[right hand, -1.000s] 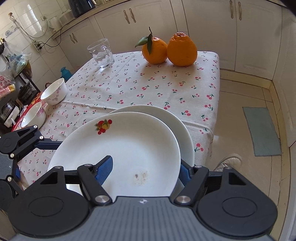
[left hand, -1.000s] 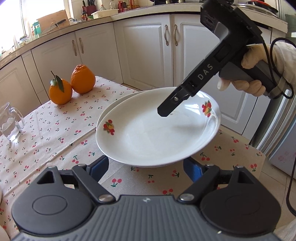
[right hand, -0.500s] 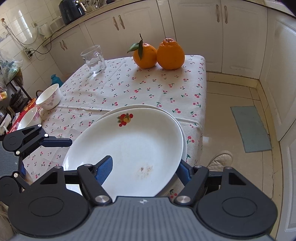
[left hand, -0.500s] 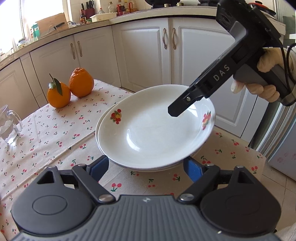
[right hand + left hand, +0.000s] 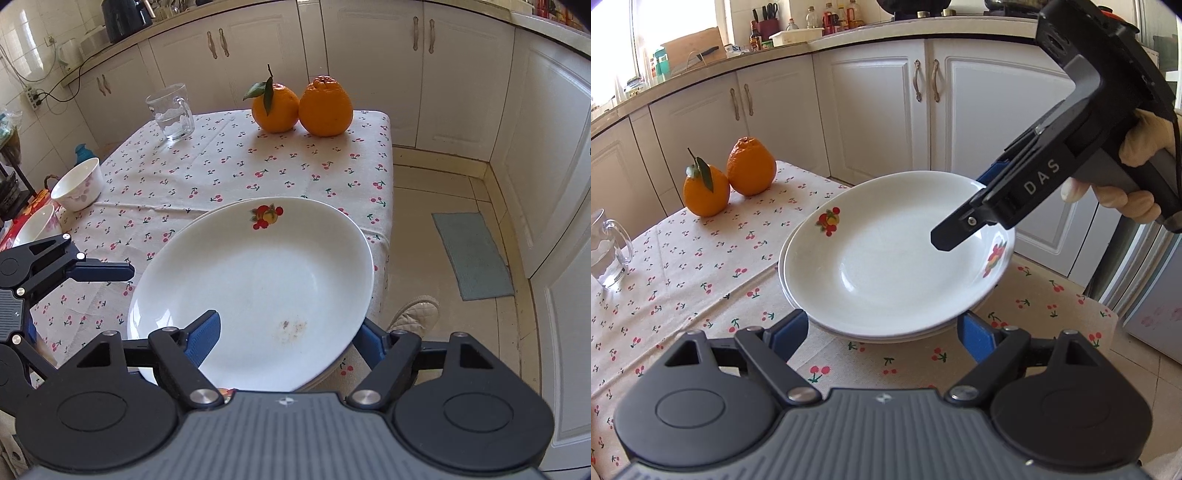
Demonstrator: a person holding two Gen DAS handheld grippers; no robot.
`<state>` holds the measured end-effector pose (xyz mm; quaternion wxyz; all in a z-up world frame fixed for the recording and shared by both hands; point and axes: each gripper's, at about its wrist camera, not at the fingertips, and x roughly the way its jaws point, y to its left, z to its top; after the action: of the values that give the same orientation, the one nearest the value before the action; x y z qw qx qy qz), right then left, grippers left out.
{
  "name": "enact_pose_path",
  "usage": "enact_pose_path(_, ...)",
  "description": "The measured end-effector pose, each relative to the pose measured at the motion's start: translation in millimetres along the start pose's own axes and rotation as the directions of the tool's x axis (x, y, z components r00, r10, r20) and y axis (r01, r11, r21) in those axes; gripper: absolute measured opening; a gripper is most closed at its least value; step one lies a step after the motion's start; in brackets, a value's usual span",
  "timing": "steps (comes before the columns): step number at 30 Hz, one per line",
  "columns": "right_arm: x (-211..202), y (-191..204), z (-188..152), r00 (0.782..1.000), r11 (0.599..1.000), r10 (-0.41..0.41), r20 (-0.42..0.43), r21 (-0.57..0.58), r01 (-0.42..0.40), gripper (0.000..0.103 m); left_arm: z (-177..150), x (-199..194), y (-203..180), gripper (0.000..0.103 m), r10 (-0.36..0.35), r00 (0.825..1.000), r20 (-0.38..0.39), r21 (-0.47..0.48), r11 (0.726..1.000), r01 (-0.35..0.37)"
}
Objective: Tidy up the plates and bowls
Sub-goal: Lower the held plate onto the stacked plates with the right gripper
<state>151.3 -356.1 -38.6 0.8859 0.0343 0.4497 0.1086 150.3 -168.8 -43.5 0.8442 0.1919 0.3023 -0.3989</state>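
My right gripper (image 5: 286,334) had its jaws opening around the near rim of the top plate (image 5: 258,280), one blue pad over the rim and the other below it, while my left gripper (image 5: 882,334) stood wide apart just short of the stack without touching it. The plate sat nested on a second plate (image 5: 886,334) at the corner of the cherry-print tablecloth (image 5: 683,273) (only the right view caught the brownish smear in the plate and two bowls (image 5: 75,184) at the table's left edge). Farther off were two oranges (image 5: 301,107) and a glass mug (image 5: 171,112), and only the left view showed my gloved hand (image 5: 1134,170) on the right handle.
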Motion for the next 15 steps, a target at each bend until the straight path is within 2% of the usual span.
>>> enact_pose_path(11,3,4,-7,0.999,0.999,-0.044,-0.019,-0.013,0.044,0.082,-2,-3,-3,0.088,-0.012,1.000,0.011,0.002,1.000,0.012)
enact_pose_path(13,1,5,-8,0.999,0.999,-0.045,-0.013,-0.015,0.044,0.084,-2,-7,-3,0.088,-0.016,1.000,0.019,0.000,1.000,0.016)
enact_pose_path(15,-3,10,-9,0.999,0.998,-0.053,0.003,-0.024,0.053,0.093,-4,-13,-3,0.088,-0.015,0.999,0.031,-0.002,1.000,0.015)
